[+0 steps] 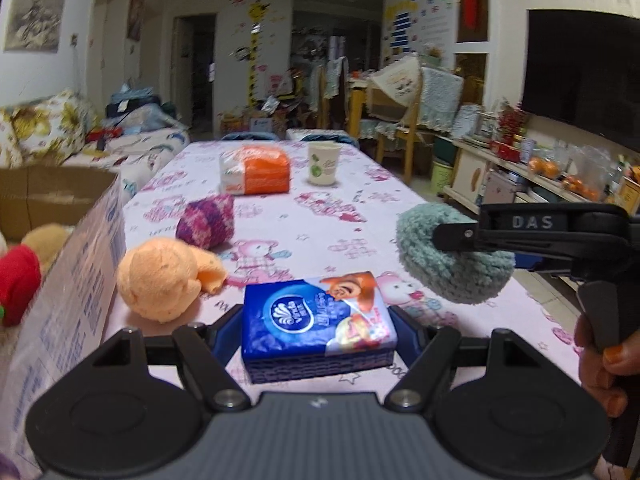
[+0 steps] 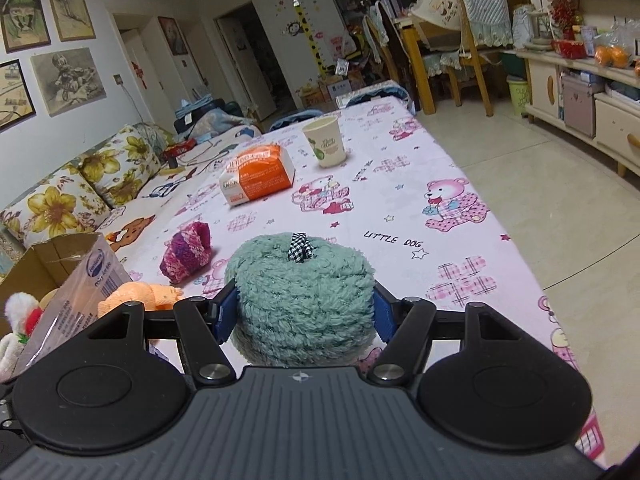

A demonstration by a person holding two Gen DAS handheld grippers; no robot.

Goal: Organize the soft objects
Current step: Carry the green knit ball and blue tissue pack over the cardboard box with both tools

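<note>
Above the pink cartoon tablecloth [image 2: 460, 208], left gripper [image 1: 318, 330] clamps a glossy blue tissue pack [image 1: 316, 324], logo unreadable. Right gripper [image 2: 304, 314] squeezes a fuzzy teal round towel [image 2: 304, 292] with checkered loop; cloth reads "LITTLE DOG"

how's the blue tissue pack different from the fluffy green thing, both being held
The blue tissue pack is a flat-sided, glossy printed block; the fluffy green piece is round, fuzzy yarn with a small checked loop on top. The pack sits in the left gripper, the green piece in the right gripper. Both are clamped between blue-padded jaws, above the pink tablecloth.
</note>
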